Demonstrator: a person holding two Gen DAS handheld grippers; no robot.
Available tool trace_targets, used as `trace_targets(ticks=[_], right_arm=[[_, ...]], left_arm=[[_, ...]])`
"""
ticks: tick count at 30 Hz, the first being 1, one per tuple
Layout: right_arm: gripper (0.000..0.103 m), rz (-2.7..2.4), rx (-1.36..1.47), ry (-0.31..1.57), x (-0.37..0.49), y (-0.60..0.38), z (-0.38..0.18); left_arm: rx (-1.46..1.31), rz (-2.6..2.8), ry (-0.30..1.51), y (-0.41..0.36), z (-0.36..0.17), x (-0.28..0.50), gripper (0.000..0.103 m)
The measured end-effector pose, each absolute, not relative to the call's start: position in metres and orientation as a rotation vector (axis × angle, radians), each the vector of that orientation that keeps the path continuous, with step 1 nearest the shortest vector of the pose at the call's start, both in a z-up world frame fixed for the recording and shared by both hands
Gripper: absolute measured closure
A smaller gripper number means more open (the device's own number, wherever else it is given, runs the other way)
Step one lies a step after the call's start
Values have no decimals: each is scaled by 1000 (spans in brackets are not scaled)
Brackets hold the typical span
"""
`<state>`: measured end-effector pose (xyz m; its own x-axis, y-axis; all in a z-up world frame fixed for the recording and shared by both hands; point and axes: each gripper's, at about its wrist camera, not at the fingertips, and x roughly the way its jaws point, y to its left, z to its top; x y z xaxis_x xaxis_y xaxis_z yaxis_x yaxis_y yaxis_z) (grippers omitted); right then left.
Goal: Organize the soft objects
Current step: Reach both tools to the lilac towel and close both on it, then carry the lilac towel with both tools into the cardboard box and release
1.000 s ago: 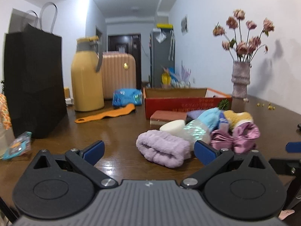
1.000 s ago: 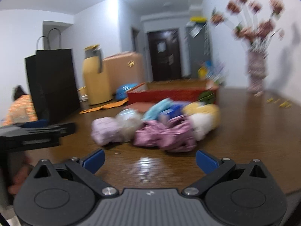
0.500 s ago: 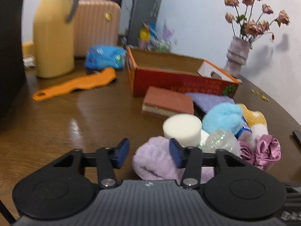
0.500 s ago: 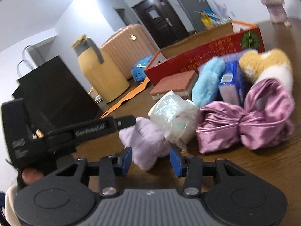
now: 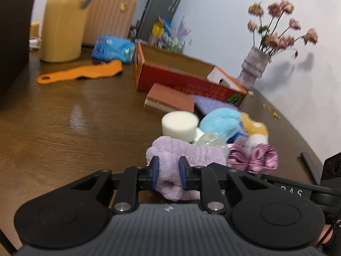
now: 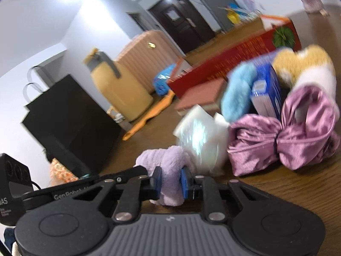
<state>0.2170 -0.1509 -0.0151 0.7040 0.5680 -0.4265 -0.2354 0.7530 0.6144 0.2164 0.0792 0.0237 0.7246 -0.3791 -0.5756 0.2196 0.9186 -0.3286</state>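
My left claw [image 5: 168, 174] has just been closing and now pinches one end of the lilac plush towel [image 5: 191, 151]; my right claw [image 6: 171, 181] has likewise just closed on its other end. The towel lies on the desk [image 5: 74, 128], nearest item of the soft pile before the red box [image 5: 181, 79]. I judge both grips should lift evenly, clear of the wrapped sponge [image 6: 200, 140]. Pad contact depth is hidden by plush; the right view is blurred.

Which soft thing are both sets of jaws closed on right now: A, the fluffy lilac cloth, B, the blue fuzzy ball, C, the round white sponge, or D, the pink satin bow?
A: the blue pads of the left gripper and the right gripper each pinch the fluffy lilac cloth.
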Motion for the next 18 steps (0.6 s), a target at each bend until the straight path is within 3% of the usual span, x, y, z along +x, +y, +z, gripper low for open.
trace_targets(ticks=[10,18], right_arm=[[85,549,488,527,173,-178,33],[85,542,422,490,210,-196,77]], left_arm=[[-278,-369,538,63,69,161,87],[-309,-416,527,54,101,229,88]])
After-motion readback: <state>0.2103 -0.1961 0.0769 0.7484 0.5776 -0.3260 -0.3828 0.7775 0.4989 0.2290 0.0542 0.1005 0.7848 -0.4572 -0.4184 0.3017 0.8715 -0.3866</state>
